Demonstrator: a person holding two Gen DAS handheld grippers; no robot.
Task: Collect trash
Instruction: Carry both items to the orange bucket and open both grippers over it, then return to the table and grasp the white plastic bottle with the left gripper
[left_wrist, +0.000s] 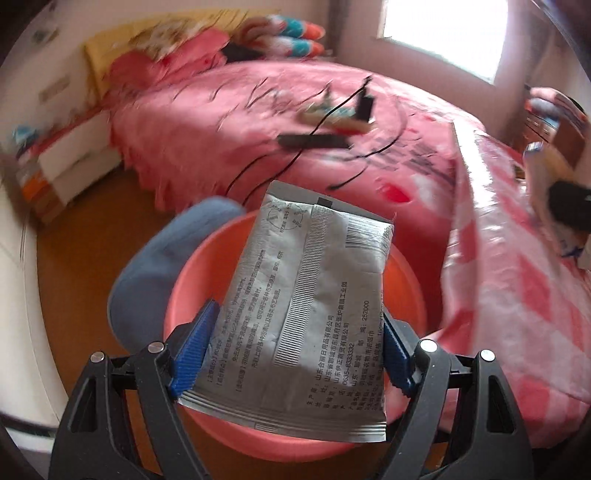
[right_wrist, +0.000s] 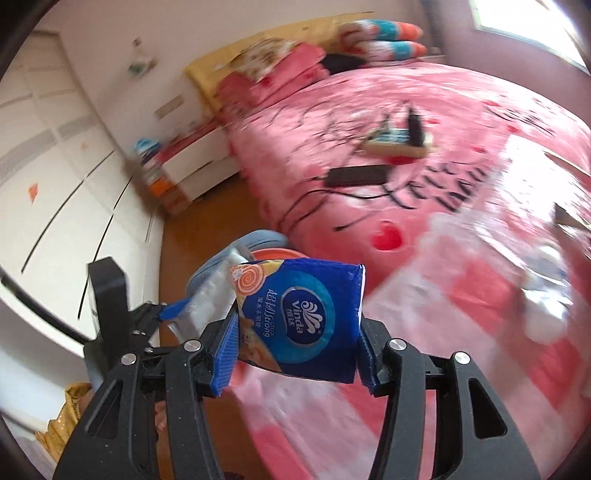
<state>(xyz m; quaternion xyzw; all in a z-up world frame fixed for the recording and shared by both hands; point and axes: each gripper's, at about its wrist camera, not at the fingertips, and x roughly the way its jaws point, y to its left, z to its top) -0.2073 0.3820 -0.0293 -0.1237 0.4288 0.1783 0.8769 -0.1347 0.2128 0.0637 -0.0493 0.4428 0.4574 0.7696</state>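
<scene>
A bedroom, mid-tidy: nearest the lens in the left wrist view, the left gripper (left_wrist: 295, 354) grasps a flat grey sachet (left_wrist: 306, 295) printed with black text and a barcode, its blue pads pressed against the packet's two long edges, directly above a coral-pink plastic basin (left_wrist: 406, 291) that fills the lower centre. A blue-grey rounded object (left_wrist: 147, 280), too blurred to identify with confidence, sits against the basin's rim at about nine o'clock. In the right wrist view the right gripper (right_wrist: 297, 350) is clenched on a blue Vinda tissue pack (right_wrist: 306, 314), with the left gripper and its grey sachet visible just beyond at ten o'clock and a sliver of the basin past them. The floor (left_wrist: 74, 266) is orange-brown wood. Behind the basin, toward twelve o'clock, a bed (left_wrist: 207, 122) under a pink patterned coverlet takes up most of the room; on it lie a black bar-shaped device (left_wrist: 314, 141), a trailing black cable (left_wrist: 258, 166) and what appears to be a small cluttered tray, smeared by motion. A pink-and-white checked quilt (left_wrist: 517, 280) drapes down at three o'clock. Farther back, pink pillows and striped cushions (left_wrist: 295, 37) rest against a yellow headboard (left_wrist: 107, 48), a white bedside unit (left_wrist: 74, 155) stands at nine o'clock, and a bright window (left_wrist: 443, 37) glares at one o'clock.
</scene>
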